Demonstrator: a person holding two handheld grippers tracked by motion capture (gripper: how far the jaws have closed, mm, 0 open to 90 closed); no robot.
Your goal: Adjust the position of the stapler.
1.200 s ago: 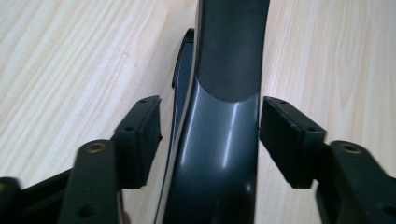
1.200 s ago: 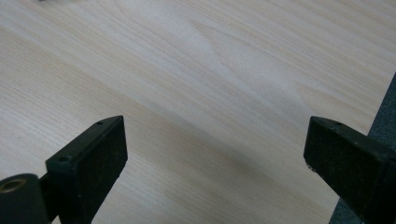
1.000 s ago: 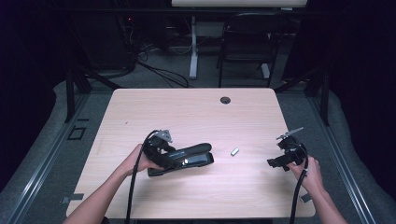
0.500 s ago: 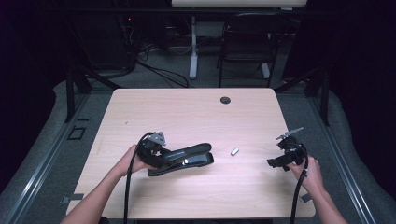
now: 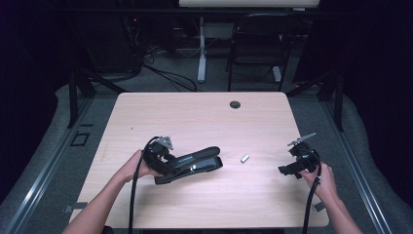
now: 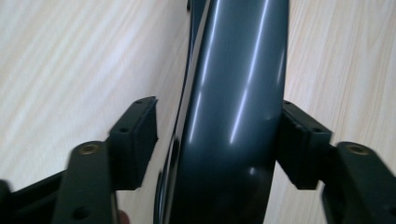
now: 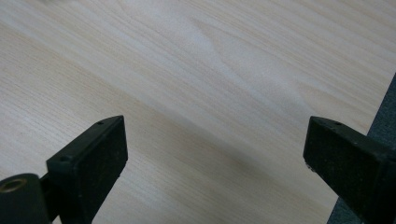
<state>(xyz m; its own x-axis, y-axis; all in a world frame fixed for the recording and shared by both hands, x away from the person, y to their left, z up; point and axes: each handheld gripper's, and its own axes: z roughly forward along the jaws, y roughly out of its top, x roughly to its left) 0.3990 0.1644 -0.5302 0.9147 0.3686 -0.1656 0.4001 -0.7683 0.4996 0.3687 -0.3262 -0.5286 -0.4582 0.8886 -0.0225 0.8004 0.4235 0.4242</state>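
Note:
A black stapler (image 5: 192, 165) lies on the light wooden table (image 5: 195, 117), left of centre near the front. My left gripper (image 5: 169, 165) straddles its rear end. In the left gripper view the stapler's glossy top (image 6: 233, 70) runs up between the jaws of this gripper (image 6: 219, 119). The right pad (image 6: 299, 140) touches it and the left pad (image 6: 137, 135) stands off with a gap. These jaws have just been opening with the stapler between them. A small silver block (image 5: 245, 158) lies just right of the stapler. My right gripper (image 5: 288, 168) (image 7: 215, 140) hovers open over bare wood near the right edge.
A round cable hole (image 5: 235, 104) sits near the table's far edge. Beyond the table stand a dark chair (image 5: 258, 44) and a white desk leg (image 5: 201, 53) among floor cables. The table's right edge lies just beside the right gripper.
The left hand has edged slightly to the left along the stapler's rear. The stapler, the silver block and the right gripper have stayed where they were.

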